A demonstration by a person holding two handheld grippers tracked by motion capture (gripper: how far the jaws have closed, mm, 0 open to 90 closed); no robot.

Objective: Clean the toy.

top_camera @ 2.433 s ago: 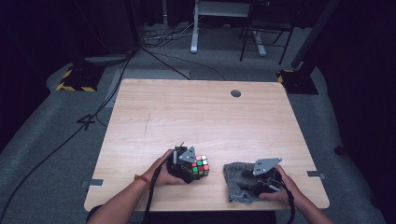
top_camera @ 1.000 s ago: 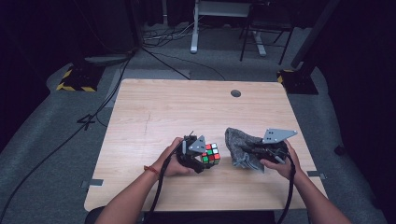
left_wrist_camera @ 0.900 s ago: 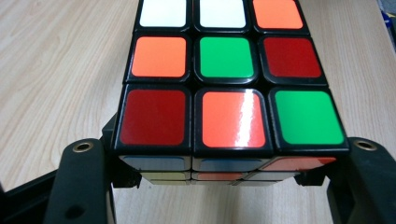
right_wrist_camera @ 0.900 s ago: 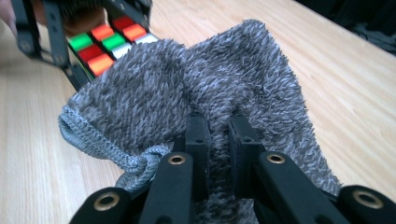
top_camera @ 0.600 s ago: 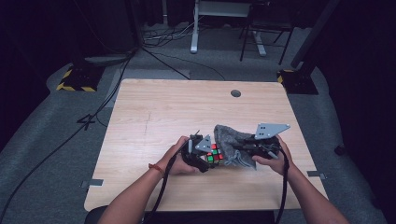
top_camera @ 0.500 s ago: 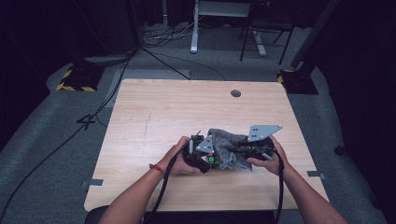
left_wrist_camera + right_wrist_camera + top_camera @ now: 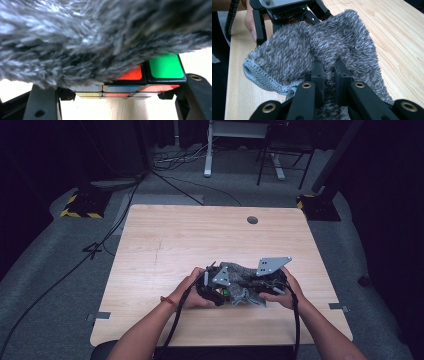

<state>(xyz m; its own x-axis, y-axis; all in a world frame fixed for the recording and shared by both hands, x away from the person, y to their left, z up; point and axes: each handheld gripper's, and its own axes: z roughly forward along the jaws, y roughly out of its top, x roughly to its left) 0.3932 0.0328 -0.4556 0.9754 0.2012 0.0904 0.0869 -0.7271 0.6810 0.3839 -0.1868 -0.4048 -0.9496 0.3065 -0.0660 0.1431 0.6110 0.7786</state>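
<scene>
A grey fuzzy cloth (image 7: 100, 37) covers the upper part of the left gripper view and lies over the top of a cube (image 7: 140, 82). Under the cloth edge one green sticker, red ones and a blue one are visible. The cube sits between the two black jaws of the left gripper (image 7: 120, 100), which press on its sides at the bottom corners. Below the cube is a light wooden table (image 7: 120, 110).

The cloth (image 7: 317, 47) is fuzzy knit, mottled dark grey and white, with a pale grey-blue ribbed edge. The puzzle cube (image 7: 150, 75) shows green, red, blue and yellow tiles in a black grid. The table (image 7: 190, 240) is light wood grain.
</scene>
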